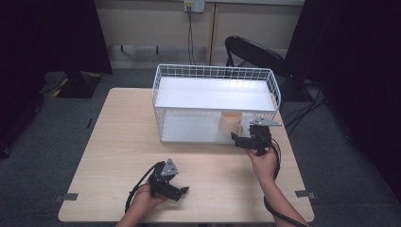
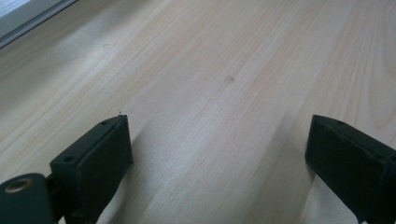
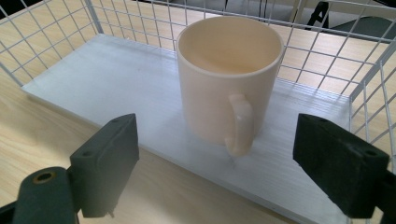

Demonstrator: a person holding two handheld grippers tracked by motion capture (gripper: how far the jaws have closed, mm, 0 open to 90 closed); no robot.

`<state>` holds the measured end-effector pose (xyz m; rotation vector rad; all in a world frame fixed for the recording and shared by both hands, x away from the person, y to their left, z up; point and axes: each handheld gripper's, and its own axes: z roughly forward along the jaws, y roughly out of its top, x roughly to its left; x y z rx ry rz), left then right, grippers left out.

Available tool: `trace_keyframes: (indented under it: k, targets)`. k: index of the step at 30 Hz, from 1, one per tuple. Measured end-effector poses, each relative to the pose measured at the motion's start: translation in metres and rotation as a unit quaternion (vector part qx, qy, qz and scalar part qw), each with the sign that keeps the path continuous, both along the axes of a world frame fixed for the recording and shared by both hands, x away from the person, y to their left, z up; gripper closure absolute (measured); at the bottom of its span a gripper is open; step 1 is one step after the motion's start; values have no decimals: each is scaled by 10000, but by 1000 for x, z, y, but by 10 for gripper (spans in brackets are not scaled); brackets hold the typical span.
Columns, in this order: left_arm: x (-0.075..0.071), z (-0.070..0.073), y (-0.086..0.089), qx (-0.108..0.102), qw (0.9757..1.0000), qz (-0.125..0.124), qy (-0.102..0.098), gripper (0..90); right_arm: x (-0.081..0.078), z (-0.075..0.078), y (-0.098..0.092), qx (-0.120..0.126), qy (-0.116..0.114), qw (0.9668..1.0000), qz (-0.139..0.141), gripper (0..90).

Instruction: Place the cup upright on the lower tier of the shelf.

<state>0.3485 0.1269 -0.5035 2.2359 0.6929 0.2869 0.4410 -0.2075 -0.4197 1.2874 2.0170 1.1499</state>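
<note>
A light wooden table (image 1: 118, 142) carries a white wire rack (image 1: 215, 101) with two shelves, set toward the far edge, right of centre. On the rack's lower shelf (image 3: 116, 84), near its right end and close to the front edge, a cream mug (image 1: 230, 124) stands upright, its handle (image 3: 239, 125) turned outward toward the person. The right gripper (image 1: 247, 141), held in a hand (image 1: 263, 161), sits just in front of the mug with its jaws spread wide, either side of the handle and clear of it, gripping nothing. The left gripper (image 1: 178, 191) rests low over the table near the front edge, left of centre, its jaws also wide apart and empty.
</note>
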Motion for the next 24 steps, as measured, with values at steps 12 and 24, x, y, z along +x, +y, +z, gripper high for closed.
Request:
trace_keyframes:
  k: [12,24]
  targets:
    - [0,0,0,4,10000,1,0,68,-7,2,-6,80,40,9999,126,140]
    - [0,0,0,2,10000,13,-1,68,-15,3,-11,114,55,9996,239,143]
